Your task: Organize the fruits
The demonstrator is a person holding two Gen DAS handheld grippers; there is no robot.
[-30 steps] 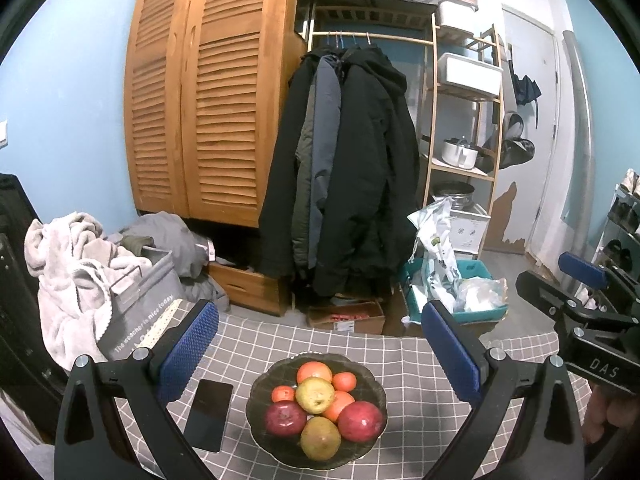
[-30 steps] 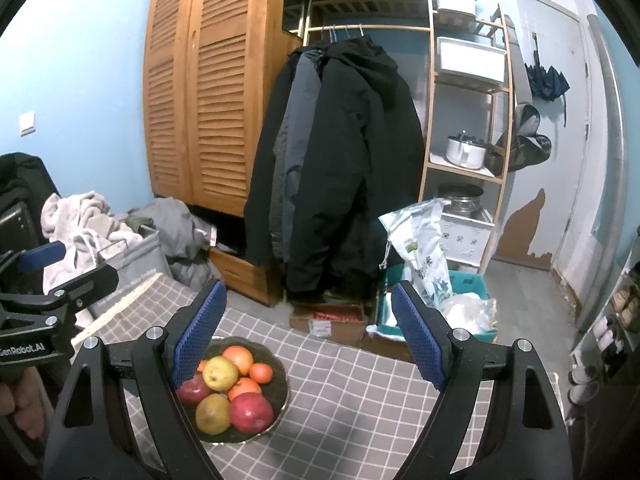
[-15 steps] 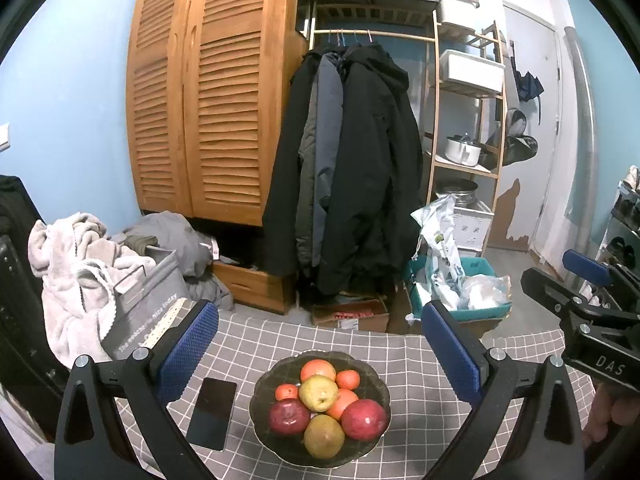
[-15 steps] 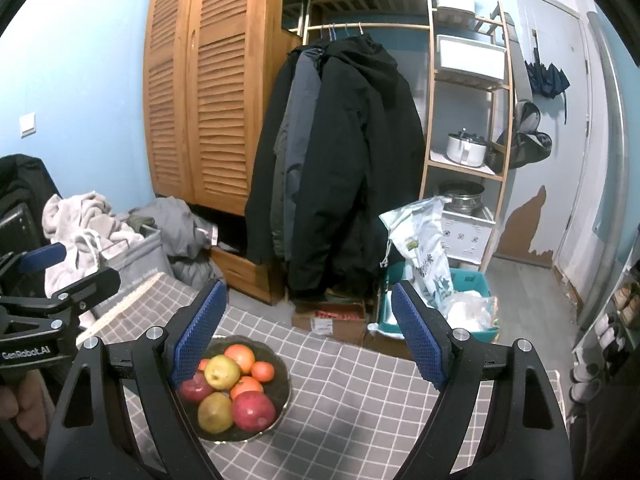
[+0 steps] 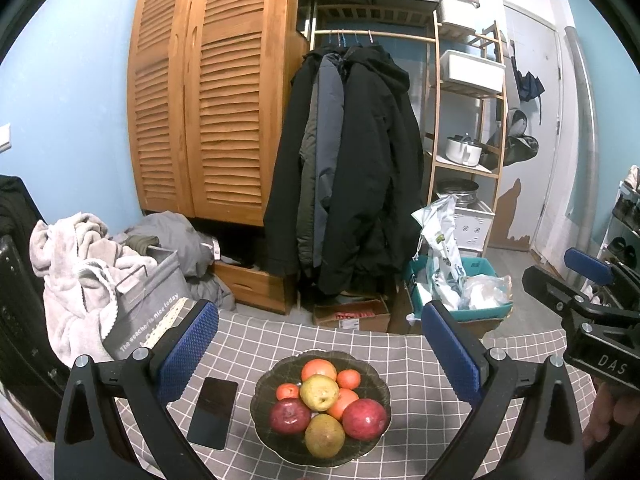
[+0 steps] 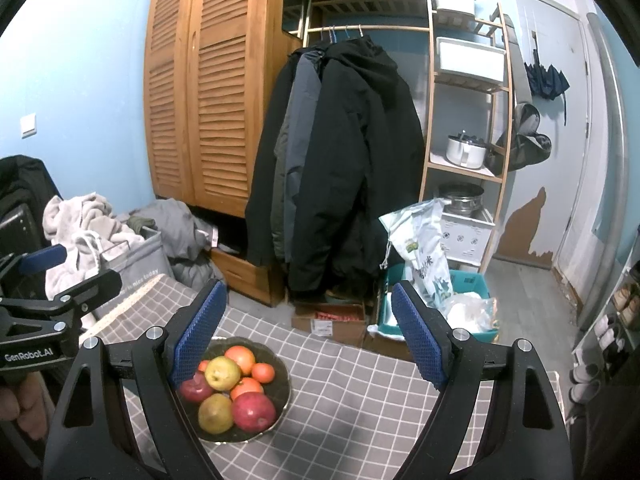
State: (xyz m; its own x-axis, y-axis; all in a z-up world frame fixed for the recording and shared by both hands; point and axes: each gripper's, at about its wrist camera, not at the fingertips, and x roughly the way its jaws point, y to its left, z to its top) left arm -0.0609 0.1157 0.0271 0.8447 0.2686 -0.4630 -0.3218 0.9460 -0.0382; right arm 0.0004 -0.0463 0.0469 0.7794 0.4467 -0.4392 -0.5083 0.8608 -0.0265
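Fruit is piled in the bowl [image 5: 264, 396], low centre of the left wrist view and lower left of the right wrist view. The heap: two red apples [image 5: 365, 419], two yellow-green pears [image 5: 319, 392], and several oranges [image 5: 319, 370], all inside the rim, touching each other. Nothing loose shows on the checked cloth [image 5: 416, 364]. A dark phone [image 5: 212, 406] lies flat just left of the bowl.

Left gripper [image 5: 318, 354]: jaws spread wide, nothing between the pads, hanging above and behind the bowl. Right gripper [image 6: 306, 334]: also wide apart and empty; its left pad overlaps the bowl edge in frame, but I can't tell whether it touches.

Change over the last second: very small. The bowl sits slightly lower in the left view and slightly nearer and larger in the right view, so both cameras drifted a little. No fruit shifted, and the jaw spread is the same.

For the task: the fruit already lies gathered in one dish. That fits a finished tidy-up with the grippers backed off, or a full bowl waiting to be sorted out elsewhere; the pictures don't settle which. No other container for fruit is visible on the cloth.
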